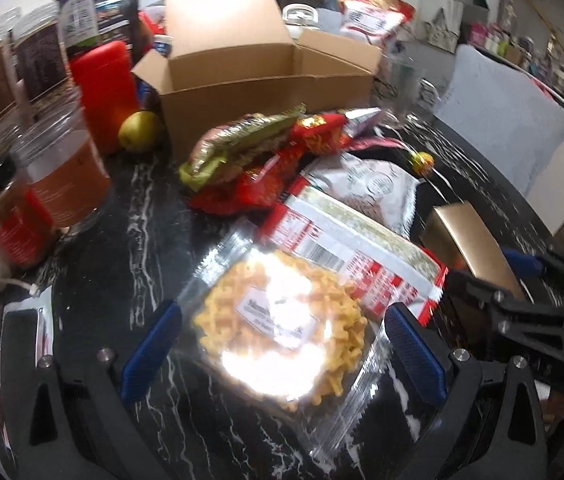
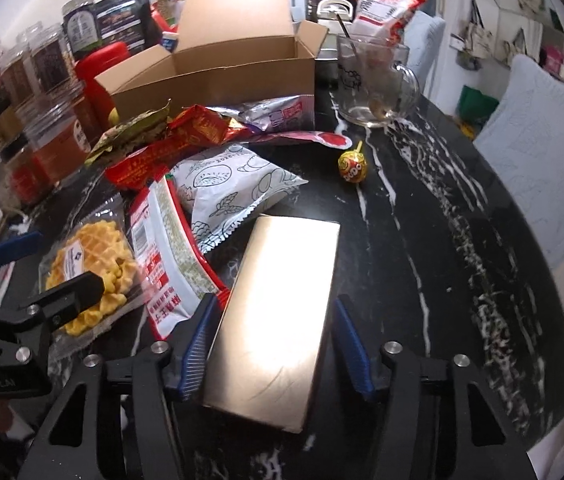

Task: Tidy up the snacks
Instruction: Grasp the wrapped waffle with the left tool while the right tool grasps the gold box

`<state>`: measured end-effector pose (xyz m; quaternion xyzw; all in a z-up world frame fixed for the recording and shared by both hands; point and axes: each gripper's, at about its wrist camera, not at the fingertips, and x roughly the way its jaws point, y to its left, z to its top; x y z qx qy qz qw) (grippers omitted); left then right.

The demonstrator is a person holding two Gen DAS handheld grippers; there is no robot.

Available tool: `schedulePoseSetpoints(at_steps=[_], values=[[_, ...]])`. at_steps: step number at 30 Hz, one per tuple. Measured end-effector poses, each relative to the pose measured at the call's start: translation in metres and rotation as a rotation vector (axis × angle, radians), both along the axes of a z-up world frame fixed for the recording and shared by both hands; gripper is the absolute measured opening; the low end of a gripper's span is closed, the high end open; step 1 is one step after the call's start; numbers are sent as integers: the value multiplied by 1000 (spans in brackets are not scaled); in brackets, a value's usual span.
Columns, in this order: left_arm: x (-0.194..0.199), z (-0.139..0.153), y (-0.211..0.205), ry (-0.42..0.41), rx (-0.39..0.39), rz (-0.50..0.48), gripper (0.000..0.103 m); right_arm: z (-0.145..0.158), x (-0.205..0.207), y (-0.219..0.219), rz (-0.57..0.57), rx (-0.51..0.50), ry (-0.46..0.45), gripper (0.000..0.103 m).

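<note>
My left gripper [image 1: 282,340] is open, its blue fingers either side of a clear bag of yellow waffle snacks [image 1: 278,320] on the black marble table; the bag also shows in the right wrist view [image 2: 86,256]. My right gripper [image 2: 274,344] is open around a gold box [image 2: 282,304] that lies flat; its left pad is near the box, with a gap on the right. An open cardboard box [image 1: 250,88] stands at the back. Before it lies a pile of packets: green [image 1: 234,144], red [image 1: 266,184], white printed [image 2: 234,184], red-and-white [image 2: 166,248].
Jars [image 1: 58,176] and a red bottle [image 1: 102,92] crowd the left side, with a pear [image 1: 138,130] beside the box. A lollipop [image 2: 353,166] and a glass mug [image 2: 373,80] sit to the right. A pale cushion [image 2: 541,168] lies past the table edge.
</note>
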<state>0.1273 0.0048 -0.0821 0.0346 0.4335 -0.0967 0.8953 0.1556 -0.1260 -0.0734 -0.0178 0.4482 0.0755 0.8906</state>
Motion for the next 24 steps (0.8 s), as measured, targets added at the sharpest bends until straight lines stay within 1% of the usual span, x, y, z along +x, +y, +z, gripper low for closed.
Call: schedulePoseSetpoints(at_steps=[4, 10, 13, 16, 19, 21, 22, 24], values=[[-5, -6, -4, 20, 40, -49, 103, 0, 1, -4, 6, -13, 11, 56], [-8, -12, -3, 24, 44, -93, 103, -10, 5, -14, -6, 6, 64, 56], [-6, -11, -6, 33, 32, -116, 103, -10, 8, -13, -4, -5, 60, 56], [-9, -8, -14, 30, 24, -163, 103, -10, 11, -12, 1, -4, 64, 56], [-9, -11, -19, 24, 78, -169, 103, -11, 11, -13, 2, -3, 64, 56], [-5, -17, -22, 18, 148, -146, 103, -11, 12, -13, 4, -4, 64, 56], [-3, -19, -21, 18, 168, -137, 103, -11, 12, -13, 4, -4, 64, 56], [0, -22, -20, 4, 189, -128, 103, -11, 13, -13, 4, -2, 65, 56]])
